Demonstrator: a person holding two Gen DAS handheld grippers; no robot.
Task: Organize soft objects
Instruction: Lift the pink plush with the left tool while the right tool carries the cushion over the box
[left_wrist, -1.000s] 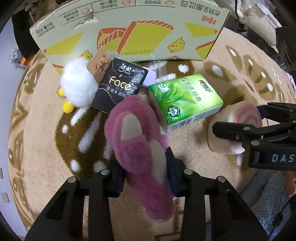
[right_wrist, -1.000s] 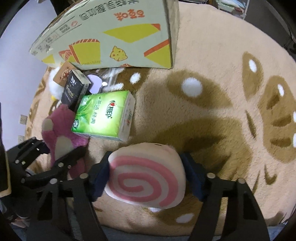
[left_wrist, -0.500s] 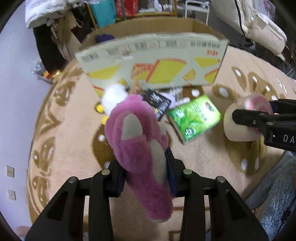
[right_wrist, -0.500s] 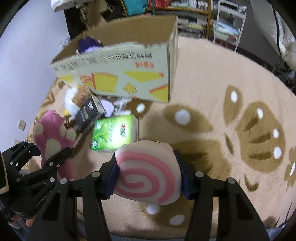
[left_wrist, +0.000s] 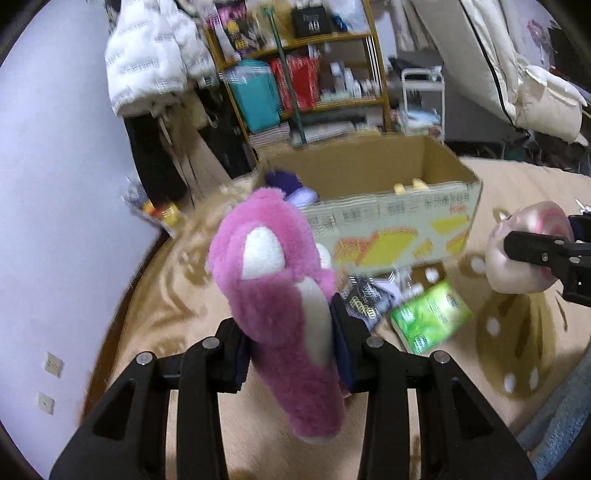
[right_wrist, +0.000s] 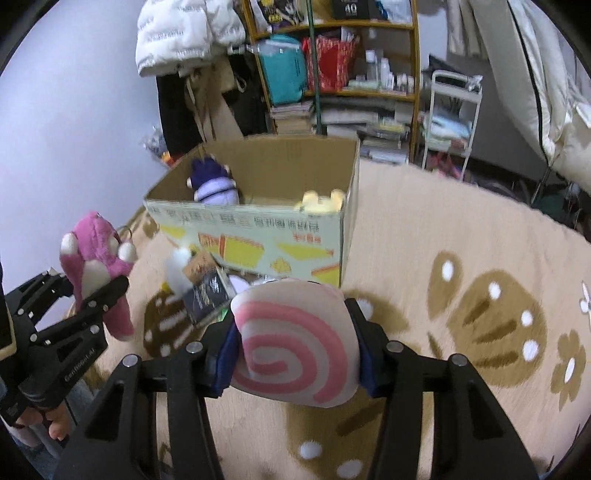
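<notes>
Both tongs have risen from the rug in the last second, so the open top of the cardboard box (right_wrist: 258, 221) now shows ahead of them. The left tongs (left_wrist: 291, 350) pinch a pink plush toy (left_wrist: 277, 295); the right tongs (right_wrist: 293, 354) pinch a swirl-roll plush (right_wrist: 295, 343). Both toys hang clear of the rug (right_wrist: 461, 258). Below and ahead lie a green tissue pack (left_wrist: 430, 321) and a black tissue pack (left_wrist: 364, 301). The lift suggests both toys are headed into the box, beside a purple plush (right_wrist: 212, 184) already inside.
</notes>
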